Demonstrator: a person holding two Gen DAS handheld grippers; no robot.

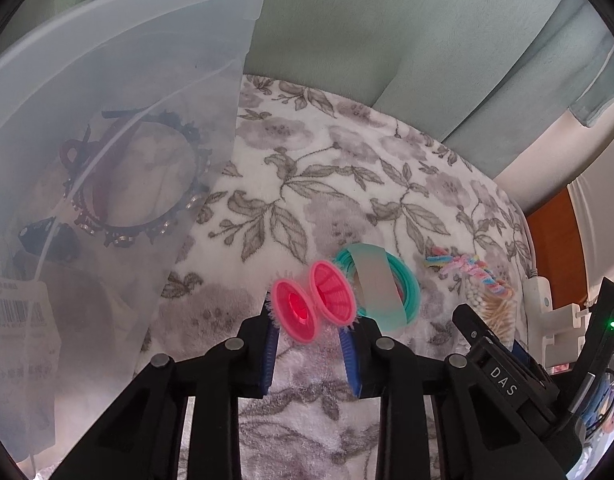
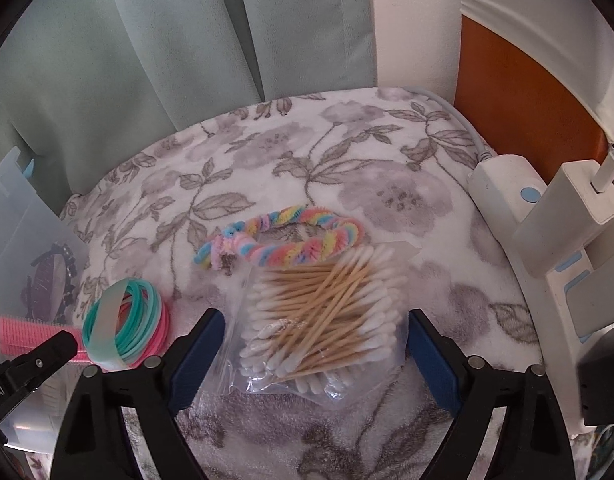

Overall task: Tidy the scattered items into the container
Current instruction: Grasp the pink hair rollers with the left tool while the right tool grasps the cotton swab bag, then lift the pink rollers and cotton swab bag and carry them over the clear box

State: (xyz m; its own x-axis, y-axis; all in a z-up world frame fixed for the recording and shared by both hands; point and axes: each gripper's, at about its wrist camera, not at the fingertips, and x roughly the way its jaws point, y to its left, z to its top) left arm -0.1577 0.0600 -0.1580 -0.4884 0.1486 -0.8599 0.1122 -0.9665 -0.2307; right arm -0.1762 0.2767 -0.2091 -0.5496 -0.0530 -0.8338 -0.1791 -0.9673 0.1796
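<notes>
On the flowered blanket (image 1: pixel 331 184), in the left wrist view, the left gripper (image 1: pixel 313 344) has narrowed around two pink hair rollers (image 1: pixel 315 300); whether its pads press them is hard to tell. The clear container (image 1: pixel 107 120) stands at the blanket's left edge. In the right wrist view, the right gripper (image 2: pixel 313 356) stands wide astride a bag of cotton swabs (image 2: pixel 319 320), not touching it, near the blanket's front edge.

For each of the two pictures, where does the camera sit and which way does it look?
Left wrist: on the left gripper, looking down along its fingers at pink hair rollers between them; clear container left.
Right wrist: on the right gripper, looking down at a cotton swab bag between open fingers.
Shared: teal hair ties, rainbow scrunchie, floral blanket.
</notes>
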